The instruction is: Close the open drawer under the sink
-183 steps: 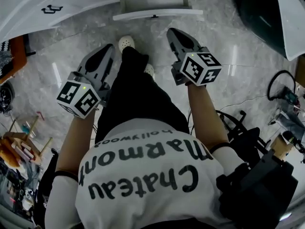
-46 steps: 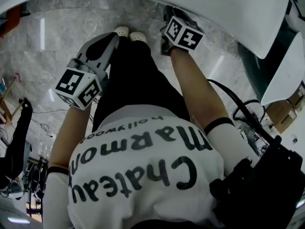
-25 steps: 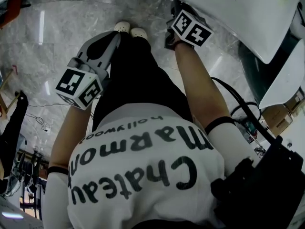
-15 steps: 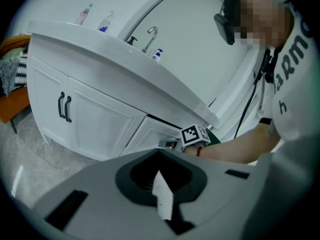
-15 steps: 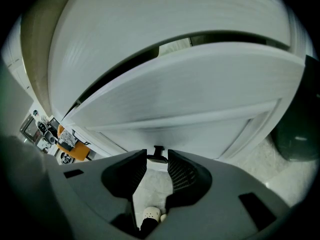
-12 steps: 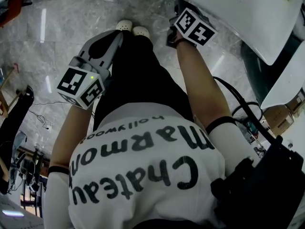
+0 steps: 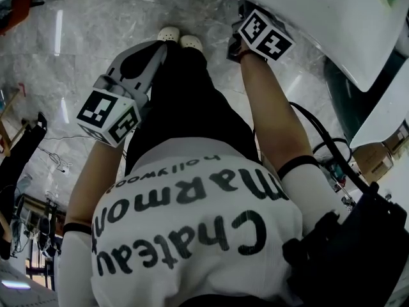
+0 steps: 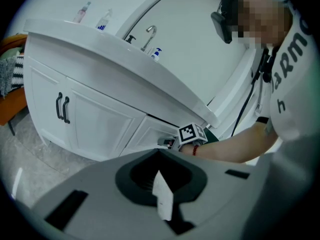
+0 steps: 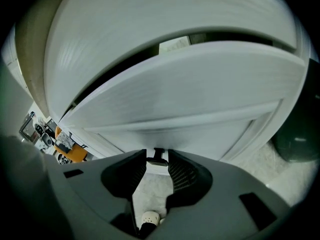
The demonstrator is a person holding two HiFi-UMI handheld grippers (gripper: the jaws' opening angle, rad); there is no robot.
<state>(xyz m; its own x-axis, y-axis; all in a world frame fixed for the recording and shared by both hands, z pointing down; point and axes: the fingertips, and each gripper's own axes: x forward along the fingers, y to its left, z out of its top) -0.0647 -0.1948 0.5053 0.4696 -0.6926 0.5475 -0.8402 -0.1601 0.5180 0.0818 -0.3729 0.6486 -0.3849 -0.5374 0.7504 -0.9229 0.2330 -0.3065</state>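
Note:
The white drawer front under the sink stands slightly out, with a dark gap above it. Its small black handle sits between the fingertips of my right gripper. Those jaws have just opened a little and I see no firm press on the handle. From the left gripper view the right gripper is at the drawer. In the head view its marker cube shows and its tips are hidden under the countertop. My left gripper hangs empty by my leg, its tips together.
The white vanity countertop overhangs my right hand. The faucet and cabinet doors with black handles lie left of the drawer. A dark green bin stands to its right. Cables lie on the marble floor.
Seven seconds ago I stood back from the drawer; since then I have come up to the vanity. Over the last second the right gripper edged slightly further under the countertop. The left gripper stayed put.

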